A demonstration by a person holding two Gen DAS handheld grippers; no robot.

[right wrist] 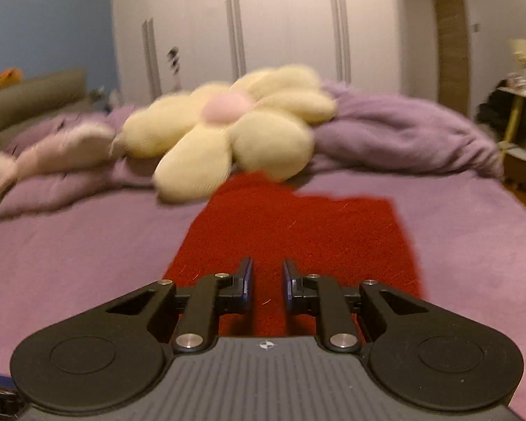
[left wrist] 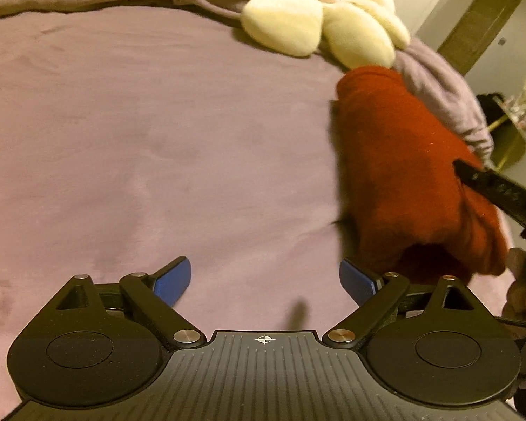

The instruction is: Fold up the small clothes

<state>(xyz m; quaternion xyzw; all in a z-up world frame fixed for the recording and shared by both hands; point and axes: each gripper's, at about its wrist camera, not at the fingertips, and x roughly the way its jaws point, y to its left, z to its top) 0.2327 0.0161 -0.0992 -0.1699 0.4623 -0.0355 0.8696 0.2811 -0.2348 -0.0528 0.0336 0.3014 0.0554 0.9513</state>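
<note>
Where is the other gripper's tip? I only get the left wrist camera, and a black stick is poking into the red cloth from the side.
Observer: In the right wrist view, the right gripper sits low over the red cloth, which spreads out ahead of it.
Operator: Is it pinching the cloth?
Observer: Its fingers stand a narrow gap apart with red showing between them. I cannot tell whether they grip.
Operator: What's behind the flower pillow?
Observer: Tall white wardrobe doors stand behind the flower pillow, across the room.
</note>
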